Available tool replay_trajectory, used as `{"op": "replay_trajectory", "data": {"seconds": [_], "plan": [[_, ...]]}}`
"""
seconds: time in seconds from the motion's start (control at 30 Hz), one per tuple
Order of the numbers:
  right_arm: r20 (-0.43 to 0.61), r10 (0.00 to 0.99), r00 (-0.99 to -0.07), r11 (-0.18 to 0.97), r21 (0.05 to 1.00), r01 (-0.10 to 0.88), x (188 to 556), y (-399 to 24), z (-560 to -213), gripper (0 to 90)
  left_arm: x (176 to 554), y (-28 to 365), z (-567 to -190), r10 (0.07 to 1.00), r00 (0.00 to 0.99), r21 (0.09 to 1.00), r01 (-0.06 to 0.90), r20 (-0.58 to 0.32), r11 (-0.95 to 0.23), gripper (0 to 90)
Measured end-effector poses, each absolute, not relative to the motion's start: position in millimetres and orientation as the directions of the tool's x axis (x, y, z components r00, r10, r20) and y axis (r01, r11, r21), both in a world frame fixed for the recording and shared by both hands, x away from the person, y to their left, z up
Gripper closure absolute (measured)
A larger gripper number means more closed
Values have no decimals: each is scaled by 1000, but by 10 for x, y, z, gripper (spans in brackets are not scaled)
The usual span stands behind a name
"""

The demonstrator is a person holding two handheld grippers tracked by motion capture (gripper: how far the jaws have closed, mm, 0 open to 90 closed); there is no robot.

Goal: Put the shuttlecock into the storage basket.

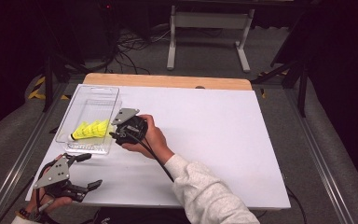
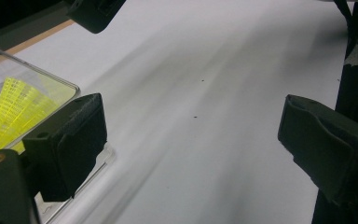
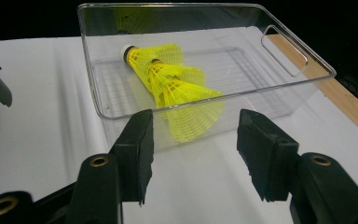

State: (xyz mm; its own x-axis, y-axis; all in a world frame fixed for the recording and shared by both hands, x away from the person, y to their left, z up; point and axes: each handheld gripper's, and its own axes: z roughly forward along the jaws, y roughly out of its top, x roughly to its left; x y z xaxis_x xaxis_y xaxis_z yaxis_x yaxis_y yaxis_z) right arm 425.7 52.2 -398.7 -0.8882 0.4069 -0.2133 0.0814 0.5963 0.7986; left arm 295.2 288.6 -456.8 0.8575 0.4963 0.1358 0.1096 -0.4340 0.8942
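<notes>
Right gripper (image 1: 117, 129) sits just outside the clear bin (image 1: 77, 103), at about 3 o'clock from the shuttlecocks (image 1: 92, 129), jaws spread with nothing between them – looks like a drop-off just finished, though that's my read. Yellow shuttlecocks are nested into one stack lying on its side in the near half of the bin, cork end pointing to 9 o'clock. From the right gripper view I count three skirts (image 3: 177, 88) stacked together, maybe more hidden inside, can't tell. Left gripper (image 1: 87, 170) rests at the table's 7 o'clock corner, jaws wide apart and empty. One bin, one stack, two grippers – nothing else loose on the white table (image 1: 214, 135), so the job seems about done
</notes>
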Motion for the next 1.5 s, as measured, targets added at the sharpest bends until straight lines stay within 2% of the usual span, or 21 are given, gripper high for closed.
{"op": "replay_trajectory", "data": {"seconds": [0.77,1.17,1.5], "plan": [[-237,480,-845,574,813,98,4224,37,-3899,392,2955,2867,-4573,500,856,895,115,131,-431,88],[-230,511,-828,559,821,117,4246,-201,-3869,257,2962,2860,-4568,500,855,893,113,136,-435,88],[-295,524,-799,595,798,95,4199,-326,-3853,165,2971,2865,-4571,504,854,895,121,126,-428,87]]}}
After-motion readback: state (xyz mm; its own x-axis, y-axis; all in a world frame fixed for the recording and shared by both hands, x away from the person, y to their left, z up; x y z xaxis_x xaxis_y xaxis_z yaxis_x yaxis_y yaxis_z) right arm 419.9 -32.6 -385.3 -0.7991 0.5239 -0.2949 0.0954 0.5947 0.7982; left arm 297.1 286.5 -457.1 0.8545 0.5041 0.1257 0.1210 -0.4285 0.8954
